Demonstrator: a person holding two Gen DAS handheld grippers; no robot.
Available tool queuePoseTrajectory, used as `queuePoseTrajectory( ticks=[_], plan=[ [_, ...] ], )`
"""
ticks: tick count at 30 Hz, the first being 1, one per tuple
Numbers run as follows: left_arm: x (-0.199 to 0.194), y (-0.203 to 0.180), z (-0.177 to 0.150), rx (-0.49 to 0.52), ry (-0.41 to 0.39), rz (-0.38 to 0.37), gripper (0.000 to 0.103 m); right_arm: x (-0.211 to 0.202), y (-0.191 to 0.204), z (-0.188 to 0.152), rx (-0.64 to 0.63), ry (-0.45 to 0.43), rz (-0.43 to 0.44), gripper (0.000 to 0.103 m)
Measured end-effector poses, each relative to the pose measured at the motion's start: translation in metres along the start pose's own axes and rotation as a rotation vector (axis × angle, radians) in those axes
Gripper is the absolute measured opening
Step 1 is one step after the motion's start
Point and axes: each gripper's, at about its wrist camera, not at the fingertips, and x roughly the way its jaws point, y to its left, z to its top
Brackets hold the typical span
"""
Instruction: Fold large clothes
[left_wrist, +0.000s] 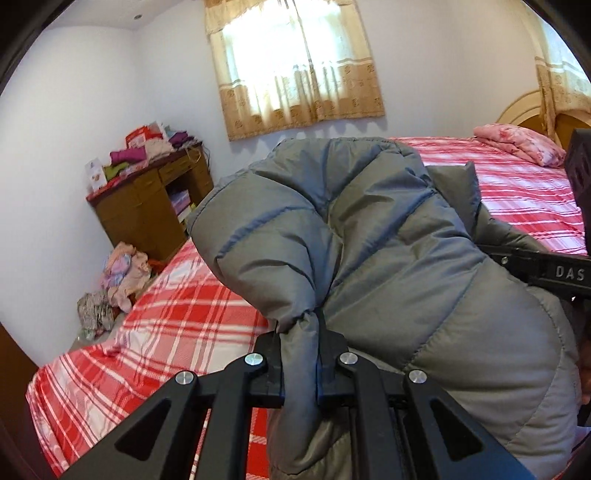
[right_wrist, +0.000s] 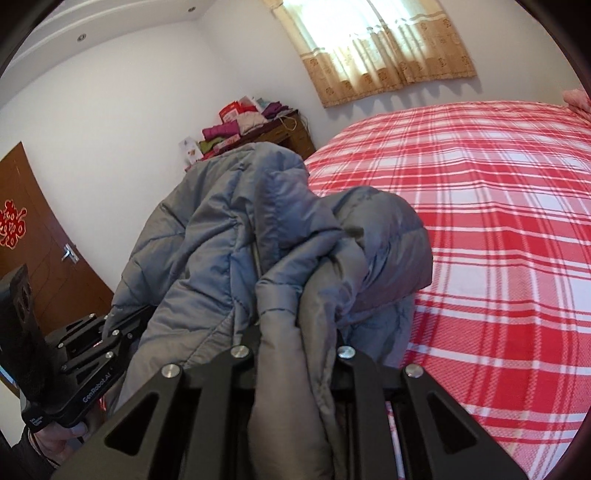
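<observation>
A grey quilted puffer jacket (left_wrist: 388, 236) hangs bunched in the air over a bed with a red and white plaid sheet (left_wrist: 177, 306). My left gripper (left_wrist: 300, 332) is shut on a pinched fold of the jacket's edge. In the right wrist view the same jacket (right_wrist: 236, 236) drapes over my right gripper (right_wrist: 295, 325), which is shut on a thick wad of its fabric. The fingertips of both are buried in cloth. The left gripper (right_wrist: 122, 332) shows at the lower left of the right wrist view, held by a hand (right_wrist: 55, 439). Part of the right gripper's body (left_wrist: 546, 273) shows at the right edge of the left wrist view.
The plaid bed (right_wrist: 498, 240) stretches to the right. A folded pink quilt (left_wrist: 517, 142) lies near the headboard. A wooden desk (left_wrist: 147, 206) piled with clothes stands by the wall, with a heap of clothes (left_wrist: 118, 280) on the floor beside it. A brown door (right_wrist: 40, 236) is at left.
</observation>
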Motion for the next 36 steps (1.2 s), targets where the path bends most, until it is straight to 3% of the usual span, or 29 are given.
queuePoseTrajectory(
  ticks=[6, 12, 27, 36],
  plan=[
    [0.023, 0.008, -0.018, -0.037, 0.048, 0.029, 0.029, 0.029, -0.011, -0.003, 0.006, 0.071, -0.019, 0.018],
    [0.030, 0.016, -0.027, -0.045, 0.048, 0.057, 0.048, 0.035, -0.016, -0.007, 0.010, 0.086, -0.025, 0.019],
    [0.038, 0.030, -0.038, -0.098, 0.053, 0.104, 0.076, 0.042, -0.019, -0.007, 0.005, 0.108, -0.033, 0.025],
    [0.046, 0.039, -0.042, -0.122, 0.057, 0.122, 0.089, 0.043, -0.027, -0.008, 0.016, 0.112, -0.062, 0.040]
  ],
)
